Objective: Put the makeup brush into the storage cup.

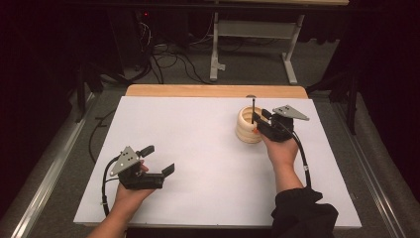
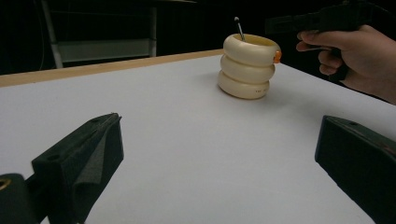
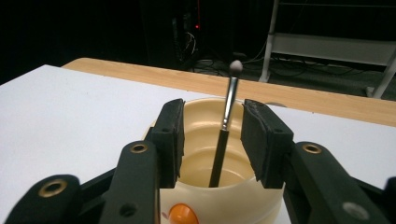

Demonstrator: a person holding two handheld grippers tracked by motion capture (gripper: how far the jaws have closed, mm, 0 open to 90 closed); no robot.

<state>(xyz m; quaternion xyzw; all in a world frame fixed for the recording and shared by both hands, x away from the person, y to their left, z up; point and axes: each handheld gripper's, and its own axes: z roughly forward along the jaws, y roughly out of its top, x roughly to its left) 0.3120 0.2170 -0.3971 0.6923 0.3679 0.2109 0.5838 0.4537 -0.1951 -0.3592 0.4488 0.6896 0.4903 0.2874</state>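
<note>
Fingers (image 3: pixel 170 135) of right gripper (image 3: pixel 212 140): parted, astride thin dark brush (image 3: pixel 224 140), not yet touching it; nothing grasped
Brush: upright, leaning slightly, standing inside cream ribbed holder (image 1: pixel 247 126); pale rounded tip above the rim
Holder: near far right corner of worktop (image 1: pixel 198 148), just short of the wooden far edge; small orange mark on side facing right gripper
Fingers (image 2: pixel 84 158) of left gripper (image 1: pixel 158 161): spread wide, released, empty; near front left corner of worktop, well apart from holder
Step in hand, as judged: lining up on brush handle for a pinch
Next move calls for: closing squarely on the handle above the rim, then a straight lift clear of holder; risk of tipping holder if dragged sideways
</note>
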